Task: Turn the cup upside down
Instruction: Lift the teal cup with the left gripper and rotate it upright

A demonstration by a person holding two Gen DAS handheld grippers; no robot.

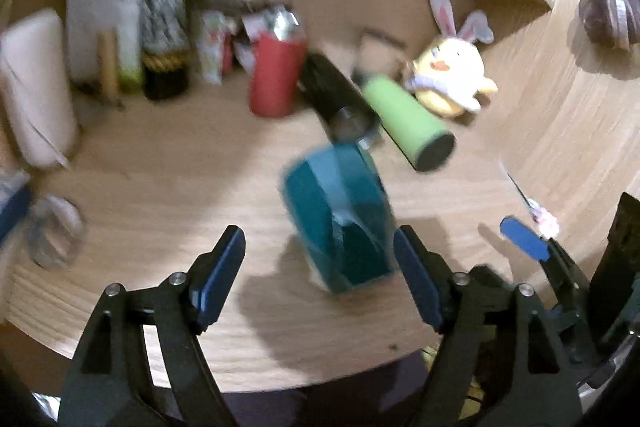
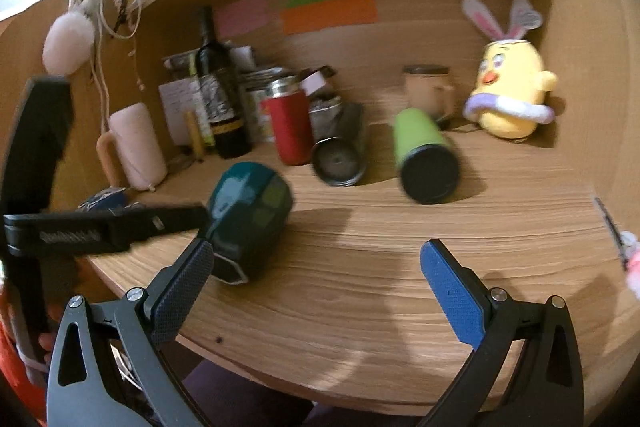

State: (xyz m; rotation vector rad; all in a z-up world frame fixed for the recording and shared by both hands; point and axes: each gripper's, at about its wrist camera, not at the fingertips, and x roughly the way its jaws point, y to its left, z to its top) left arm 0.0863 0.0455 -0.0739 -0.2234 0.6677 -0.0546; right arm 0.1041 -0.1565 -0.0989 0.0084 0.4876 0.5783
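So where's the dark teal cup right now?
The dark teal faceted cup sits tilted on the wooden desk, just ahead of the open left gripper, in front of the red tumbler.

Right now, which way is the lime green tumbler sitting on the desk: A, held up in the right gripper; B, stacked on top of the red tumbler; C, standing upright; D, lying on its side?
D: the lime green tumbler lies on its side on the wooden desk, its black end toward the camera, apart from the upright red tumbler and both open grippers.
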